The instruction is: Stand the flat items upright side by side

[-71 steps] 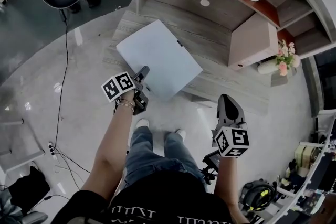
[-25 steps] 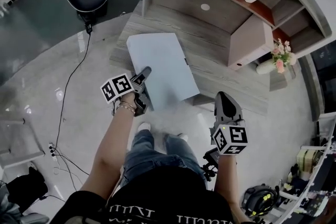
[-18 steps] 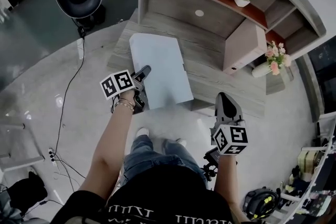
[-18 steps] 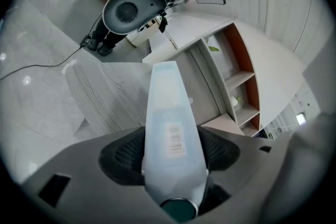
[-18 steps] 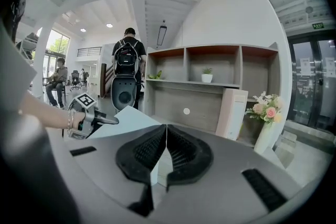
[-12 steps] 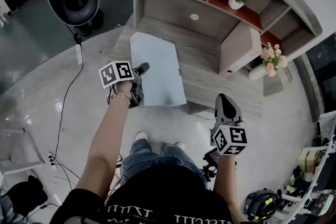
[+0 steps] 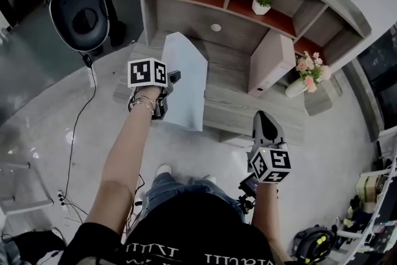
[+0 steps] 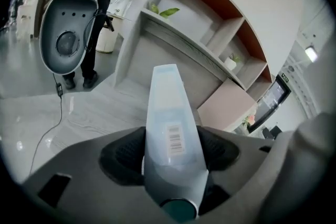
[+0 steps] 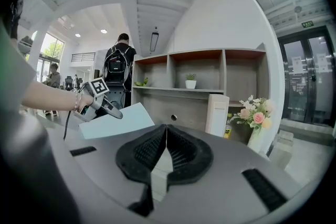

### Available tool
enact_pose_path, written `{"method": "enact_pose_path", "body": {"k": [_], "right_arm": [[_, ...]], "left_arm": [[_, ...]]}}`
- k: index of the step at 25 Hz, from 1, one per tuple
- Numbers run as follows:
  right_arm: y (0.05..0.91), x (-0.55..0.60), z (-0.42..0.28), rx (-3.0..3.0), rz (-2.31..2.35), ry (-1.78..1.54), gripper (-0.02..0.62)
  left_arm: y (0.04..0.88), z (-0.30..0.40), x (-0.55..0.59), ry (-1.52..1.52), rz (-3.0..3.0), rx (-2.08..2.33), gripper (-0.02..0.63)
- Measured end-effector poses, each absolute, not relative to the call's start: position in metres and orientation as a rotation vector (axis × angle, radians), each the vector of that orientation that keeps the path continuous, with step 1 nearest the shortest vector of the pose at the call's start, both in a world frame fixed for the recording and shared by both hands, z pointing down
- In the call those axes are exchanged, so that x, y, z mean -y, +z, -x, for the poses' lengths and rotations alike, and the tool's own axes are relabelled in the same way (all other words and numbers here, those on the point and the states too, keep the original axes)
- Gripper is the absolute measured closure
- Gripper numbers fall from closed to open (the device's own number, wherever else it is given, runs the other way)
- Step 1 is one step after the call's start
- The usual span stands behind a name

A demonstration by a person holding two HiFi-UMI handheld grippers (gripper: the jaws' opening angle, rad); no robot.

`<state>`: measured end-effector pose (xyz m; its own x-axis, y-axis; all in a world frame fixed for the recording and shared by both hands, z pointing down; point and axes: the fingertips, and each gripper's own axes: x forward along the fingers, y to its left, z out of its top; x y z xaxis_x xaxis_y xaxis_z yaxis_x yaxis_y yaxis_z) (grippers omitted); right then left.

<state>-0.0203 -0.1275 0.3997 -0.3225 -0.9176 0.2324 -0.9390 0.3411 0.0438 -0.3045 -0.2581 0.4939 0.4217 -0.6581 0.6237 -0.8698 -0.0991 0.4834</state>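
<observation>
Pinching the blue folder (image 7: 187, 74) by its near edge, left gripper (image 7: 171, 81) holds it tilted over the desk's (image 7: 248, 103) left end, ready to stand beside the upright pink box (image 7: 268, 65); right gripper (image 7: 265, 124) pressed together, empty.

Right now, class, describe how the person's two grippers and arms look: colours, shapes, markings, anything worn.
Both the left gripper and right gripper are dark grey, tapering to narrow tips, with black ribbed pads. Each carries a white cube printed with black square markers. The arms are bare below a black top with white lettering; a bracelet circles the left wrist.
</observation>
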Motion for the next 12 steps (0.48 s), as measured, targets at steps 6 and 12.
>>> {"method": "enact_pose_path", "body": {"k": [6,12], "right_arm": [[0.396,0.136,-0.009,2.393,-1.717,0.160,0.580],[0.399,0.137,-0.043,2.397,-1.737,0.174,0.578]], "left_arm": [[0.481,0.254,0.278,0.600,-1.923,1.278,0.304],[0.479,0.209,0.295,0.959,-1.983,1.239,0.299]]}}
